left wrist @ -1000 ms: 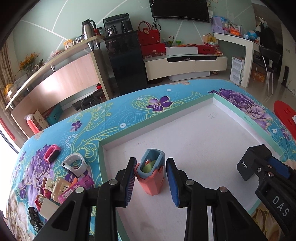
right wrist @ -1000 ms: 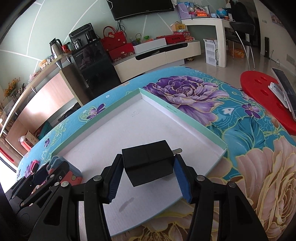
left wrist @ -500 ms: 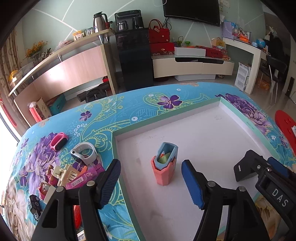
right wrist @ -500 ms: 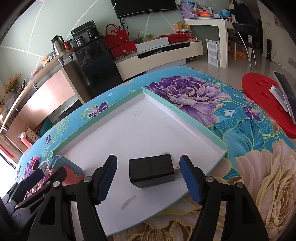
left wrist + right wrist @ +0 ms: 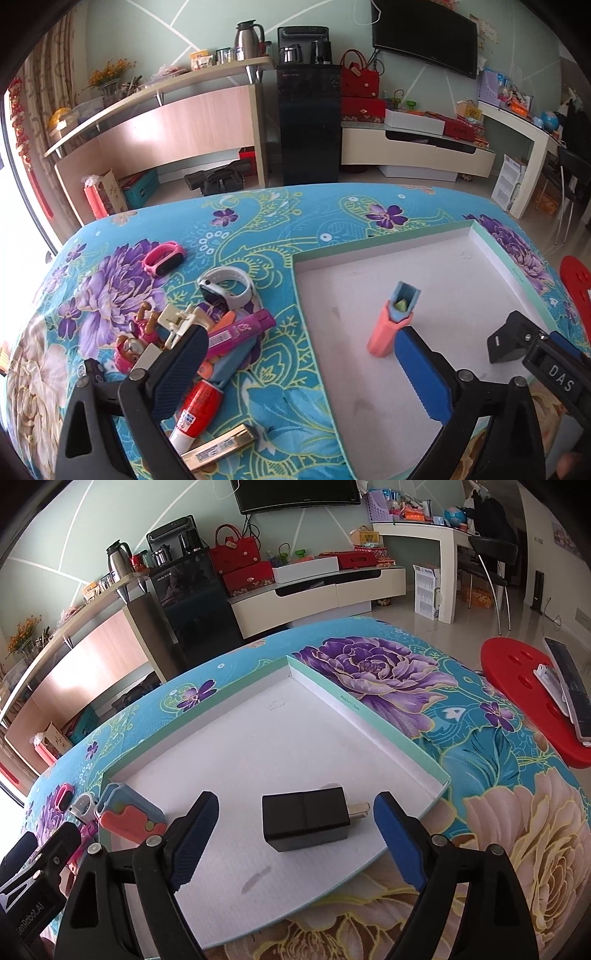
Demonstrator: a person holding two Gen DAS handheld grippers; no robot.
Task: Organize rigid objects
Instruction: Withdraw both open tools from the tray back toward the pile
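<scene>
A pink and blue holder (image 5: 390, 325) stands upright in the white tray (image 5: 388, 242); in the right wrist view the holder (image 5: 125, 808) sits near the tray's left corner. My left gripper (image 5: 299, 373) straddles the tray's left rim, its jaws opening, and the holder stands free just beyond the right finger (image 5: 421, 373). A black plug charger (image 5: 306, 821) lies flat in the tray (image 5: 388, 723) between the opening jaws of my right gripper (image 5: 297, 836), touching neither pad. In the left wrist view the charger (image 5: 506, 339) shows in front of the right gripper's body.
On the floral cloth left of the tray lies a pile: a white watch (image 5: 229, 288), a pink band (image 5: 164, 258), a purple tube (image 5: 240, 330), a red-capped bottle (image 5: 195, 410), a gold bar (image 5: 221, 446) and a toy figure (image 5: 129, 347). A red stool (image 5: 524, 686) stands at the right.
Both grippers have opened and let go: the holder stands alone and the charger has dropped flat onto the tray. My left gripper has swung left, bringing the pile into view.
</scene>
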